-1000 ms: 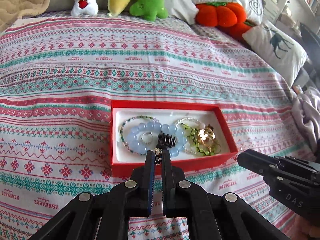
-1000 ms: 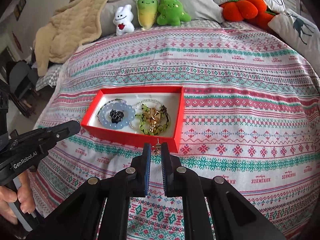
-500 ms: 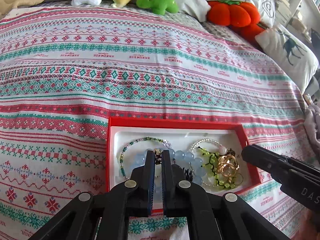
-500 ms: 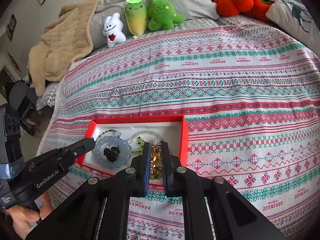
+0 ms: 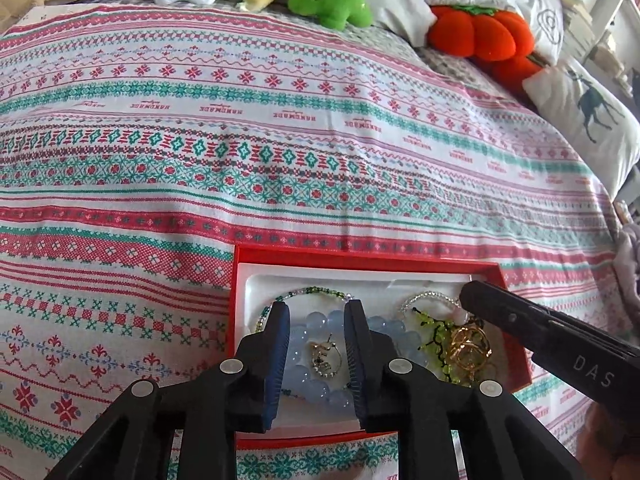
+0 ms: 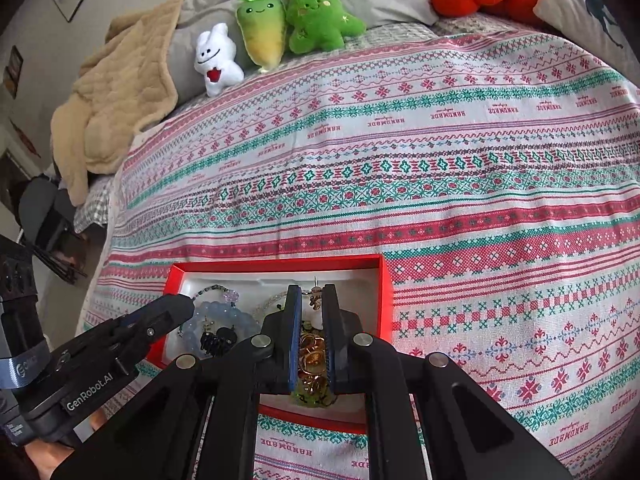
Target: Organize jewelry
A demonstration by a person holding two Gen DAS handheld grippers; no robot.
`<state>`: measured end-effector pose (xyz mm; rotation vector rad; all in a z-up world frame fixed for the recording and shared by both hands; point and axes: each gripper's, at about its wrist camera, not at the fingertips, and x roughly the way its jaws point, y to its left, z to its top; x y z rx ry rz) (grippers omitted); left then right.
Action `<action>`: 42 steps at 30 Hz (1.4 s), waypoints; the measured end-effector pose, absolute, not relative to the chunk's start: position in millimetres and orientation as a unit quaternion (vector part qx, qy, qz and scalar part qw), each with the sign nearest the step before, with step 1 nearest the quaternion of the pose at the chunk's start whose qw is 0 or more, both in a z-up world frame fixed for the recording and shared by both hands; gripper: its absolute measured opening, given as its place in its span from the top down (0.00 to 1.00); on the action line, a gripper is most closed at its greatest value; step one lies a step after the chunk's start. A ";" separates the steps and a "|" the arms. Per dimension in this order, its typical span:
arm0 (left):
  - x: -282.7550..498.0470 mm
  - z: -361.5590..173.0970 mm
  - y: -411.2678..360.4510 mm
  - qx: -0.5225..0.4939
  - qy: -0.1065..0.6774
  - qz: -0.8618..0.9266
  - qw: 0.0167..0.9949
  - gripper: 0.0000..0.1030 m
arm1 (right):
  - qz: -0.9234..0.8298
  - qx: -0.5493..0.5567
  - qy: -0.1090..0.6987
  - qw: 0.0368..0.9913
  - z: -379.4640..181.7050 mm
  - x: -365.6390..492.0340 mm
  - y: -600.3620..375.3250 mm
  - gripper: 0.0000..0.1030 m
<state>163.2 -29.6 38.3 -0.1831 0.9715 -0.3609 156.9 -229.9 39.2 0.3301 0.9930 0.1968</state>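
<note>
A red box [image 5: 362, 254] with a white liner lies on the patterned bedspread and holds several pieces of jewelry. My left gripper [image 5: 318, 310] is open above the pale blue bead bracelet [image 5: 308, 376]; a small gold earring [image 5: 324, 358] lies on the bracelet between the fingers. My right gripper [image 6: 311, 294] is shut on a small earring [image 6: 316, 298] with its post pointing up, above the gold rings [image 6: 312, 354] and green beads at the box's right end [image 6: 386, 300]. The right gripper also shows in the left wrist view [image 5: 472, 294].
Plush toys [image 6: 264, 38], an orange pumpkin cushion [image 5: 480, 32] and pillows line the far edge of the bed. A beige blanket [image 6: 116, 100] lies at the far left. The bedspread [image 6: 440, 168] stretches beyond the box.
Both grippers moved forward over the box. My left gripper opened and let its earring drop onto the blue bracelet. The right gripper stays shut on its earring.
</note>
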 end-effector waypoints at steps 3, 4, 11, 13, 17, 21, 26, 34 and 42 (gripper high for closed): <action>161.1 40.7 -28.4 -0.082 0.462 -0.170 0.867 0.71 | 0.096 0.161 0.478 0.858 36.6 158.6 -228.0 0.89; 160.1 41.6 -28.3 -0.079 0.461 -0.171 0.867 0.68 | 0.099 0.166 0.478 0.857 36.4 158.7 -227.5 0.89; 148.5 48.8 -27.1 -0.054 0.456 -0.163 0.873 0.53 | 0.105 0.165 0.482 0.854 45.4 149.9 -229.5 0.66; 142.1 50.8 -26.2 -0.047 0.457 -0.161 0.874 0.44 | 0.106 0.159 0.477 0.858 52.2 142.8 -231.6 0.63; 125.6 54.3 -23.4 -0.033 0.457 -0.147 0.877 0.22 | 0.105 0.137 0.471 0.865 63.1 123.9 -233.7 0.49; 105.6 56.6 -20.2 -0.020 0.460 -0.132 0.878 0.08 | 0.099 0.113 0.472 0.869 67.2 101.8 -235.9 0.39; 80.1 47.9 -14.6 0.015 0.479 -0.084 0.874 0.01 | 0.058 0.092 0.485 0.868 60.7 72.0 -246.9 0.20; 42.8 39.0 -5.7 0.050 0.491 -0.048 0.868 0.01 | -0.005 0.042 0.492 0.870 59.2 22.7 -249.9 0.00; 28.2 28.7 -1.8 0.045 0.506 -0.030 0.861 0.01 | -0.032 0.007 0.484 0.875 63.7 -9.3 -227.2 0.00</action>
